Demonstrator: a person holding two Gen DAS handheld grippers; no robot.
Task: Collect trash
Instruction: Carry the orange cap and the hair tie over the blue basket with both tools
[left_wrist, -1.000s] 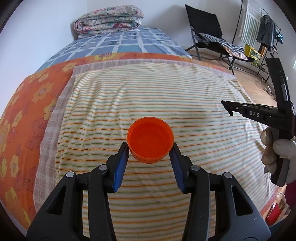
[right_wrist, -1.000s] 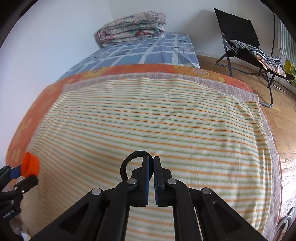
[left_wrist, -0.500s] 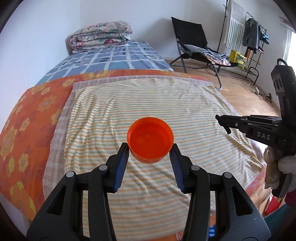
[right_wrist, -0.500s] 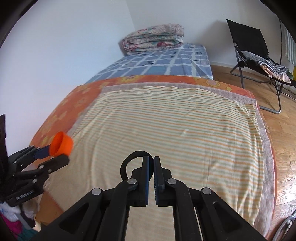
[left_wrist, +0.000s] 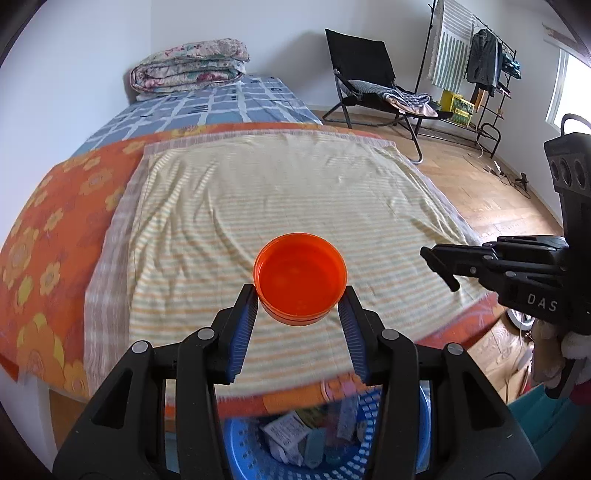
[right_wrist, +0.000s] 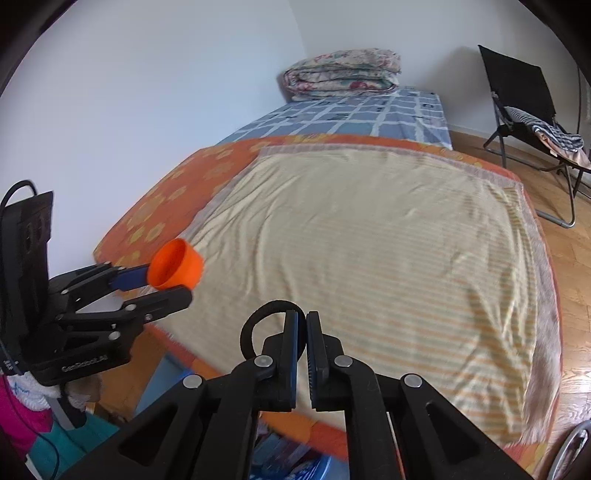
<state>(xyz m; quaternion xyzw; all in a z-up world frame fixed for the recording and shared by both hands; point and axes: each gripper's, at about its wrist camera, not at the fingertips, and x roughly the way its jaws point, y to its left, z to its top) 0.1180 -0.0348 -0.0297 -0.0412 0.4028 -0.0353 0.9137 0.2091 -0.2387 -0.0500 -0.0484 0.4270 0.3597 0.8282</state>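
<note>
My left gripper (left_wrist: 300, 297) is shut on an orange plastic cup (left_wrist: 300, 278), held by its rim, open side toward the camera, above the foot edge of the bed. The cup also shows in the right wrist view (right_wrist: 176, 264), at the left. My right gripper (right_wrist: 301, 325) is shut on a thin black ring-shaped band (right_wrist: 256, 322) that loops out to the left of its fingers. In the left wrist view the right gripper (left_wrist: 441, 265) is at the right. A blue perforated basket (left_wrist: 295, 439) with several wrappers stands on the floor below the left gripper.
The bed has a striped sheet (left_wrist: 280, 206) over an orange flowered cover (left_wrist: 48, 229), with a folded quilt (left_wrist: 188, 68) at the head. A black folding chair (left_wrist: 369, 85) and a clothes rack (left_wrist: 476, 66) stand on the wooden floor to the right.
Both grippers have drawn back from the bed towards its foot edge. The blue basket has come into view below the left gripper. Both grips are unchanged.
</note>
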